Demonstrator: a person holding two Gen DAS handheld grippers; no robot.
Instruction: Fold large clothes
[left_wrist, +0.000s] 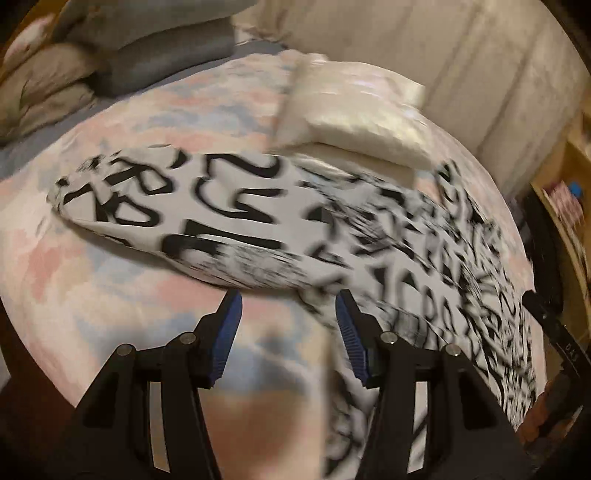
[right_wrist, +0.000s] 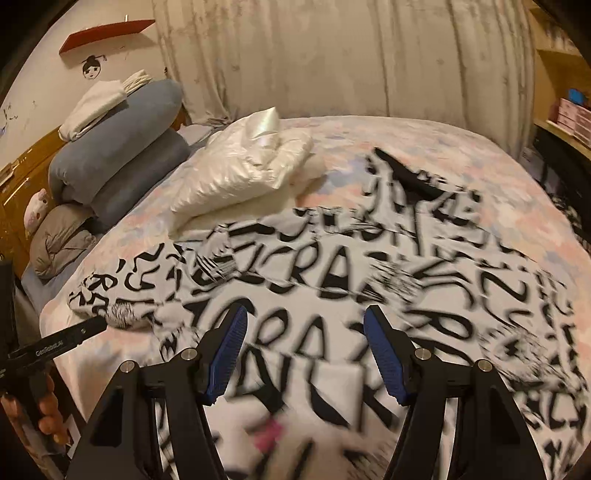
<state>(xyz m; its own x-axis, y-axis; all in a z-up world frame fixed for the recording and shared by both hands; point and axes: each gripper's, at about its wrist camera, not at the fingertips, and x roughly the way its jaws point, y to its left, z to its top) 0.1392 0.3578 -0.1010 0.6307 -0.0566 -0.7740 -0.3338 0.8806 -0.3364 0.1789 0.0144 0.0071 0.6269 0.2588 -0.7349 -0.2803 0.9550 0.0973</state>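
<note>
My left gripper (left_wrist: 288, 306) gaping empty over the pastel bedspread (left_wrist: 110, 280) at the bed's near edge, my right gripper (right_wrist: 304, 325) released above the black-lettered white garment (right_wrist: 332, 280) spread mid-bed, satin pillow (right_wrist: 243, 173) beyond, blue bolsters (right_wrist: 122, 136) at the headboard.

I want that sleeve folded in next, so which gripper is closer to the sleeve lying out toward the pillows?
Left. The left gripper hovers open just short of the sleeve, over bare bedspread. The right gripper hovers open over the garment's body, farther away.
</note>
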